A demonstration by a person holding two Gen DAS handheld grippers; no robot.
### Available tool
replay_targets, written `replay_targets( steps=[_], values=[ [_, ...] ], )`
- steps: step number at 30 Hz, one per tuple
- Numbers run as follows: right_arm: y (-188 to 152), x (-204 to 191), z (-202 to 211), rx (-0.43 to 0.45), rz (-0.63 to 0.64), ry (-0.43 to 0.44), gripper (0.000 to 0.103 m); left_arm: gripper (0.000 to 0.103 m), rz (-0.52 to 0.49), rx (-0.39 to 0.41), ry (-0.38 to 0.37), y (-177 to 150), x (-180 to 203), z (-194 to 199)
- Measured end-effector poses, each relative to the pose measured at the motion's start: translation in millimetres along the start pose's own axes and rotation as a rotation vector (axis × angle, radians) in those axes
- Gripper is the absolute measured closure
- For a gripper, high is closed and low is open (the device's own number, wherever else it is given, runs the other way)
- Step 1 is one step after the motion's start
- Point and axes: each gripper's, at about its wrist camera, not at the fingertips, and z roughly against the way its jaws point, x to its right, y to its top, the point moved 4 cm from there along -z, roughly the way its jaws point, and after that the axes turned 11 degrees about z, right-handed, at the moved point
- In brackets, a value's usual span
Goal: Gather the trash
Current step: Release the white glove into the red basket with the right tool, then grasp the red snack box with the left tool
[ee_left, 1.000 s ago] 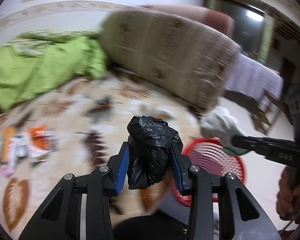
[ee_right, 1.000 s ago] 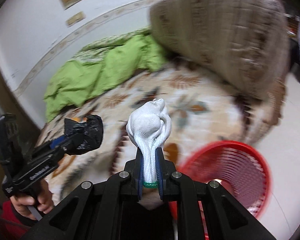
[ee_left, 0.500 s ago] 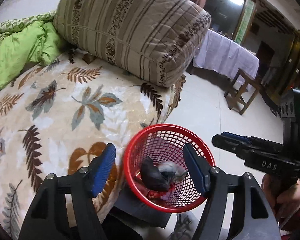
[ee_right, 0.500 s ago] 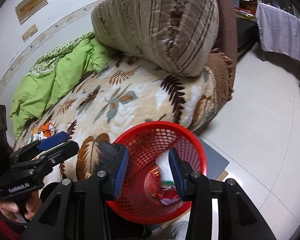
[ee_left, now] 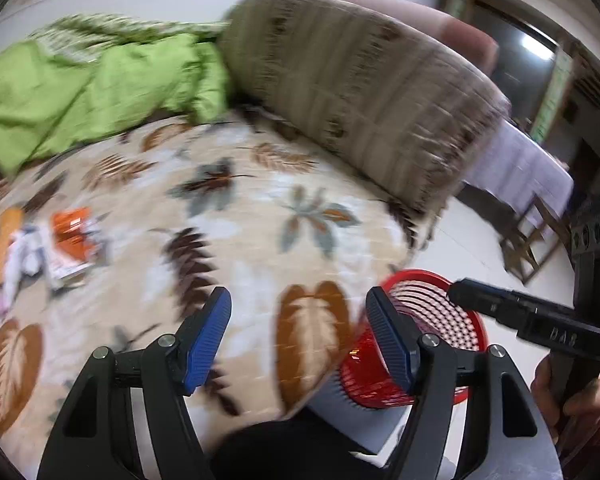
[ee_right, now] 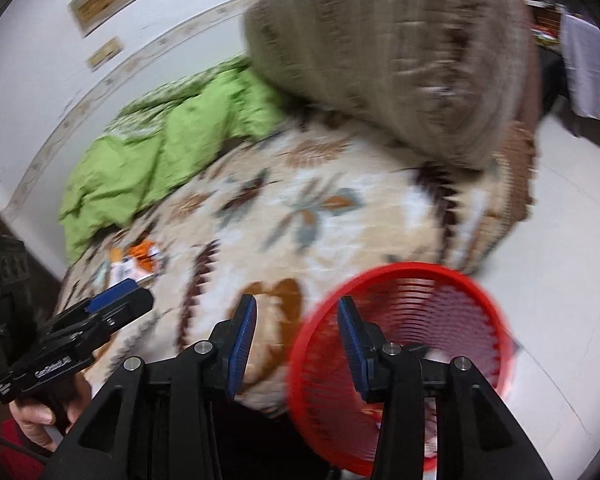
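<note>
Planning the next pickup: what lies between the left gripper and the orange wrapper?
Only bare leaf-print blanket separates left gripper from orange wrapper, per the left wrist view.

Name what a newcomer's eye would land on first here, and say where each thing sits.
The red basket on the floor at the bed's edge stands out first. Behind it lie a leaf-patterned blanket and a crumpled green quilt by the wall. Orange wrappers are scattered on the blanket's left side.
</note>
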Motion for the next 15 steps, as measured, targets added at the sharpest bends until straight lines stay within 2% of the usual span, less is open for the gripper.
replay_targets(
  steps=[5,11,15],
  values=[
    [9.7,-56.4,-43.1,-0.048,0.085,0.114,0.058,0.034,0.088,0.059,0.098,5.7,-62.6,26.9],
    [19.4,-111.7,-84.4,-0.083,0.178,0.188,0.055,0.034,0.231,0.119,0.224,7.2,-151.8,62.4],
    [22.8,-137.4,-101.5,-0.108,0.21,0.229,0.055,0.034,0.382,0.165,0.321,5.2,-225.7,92.9]
  ],
)
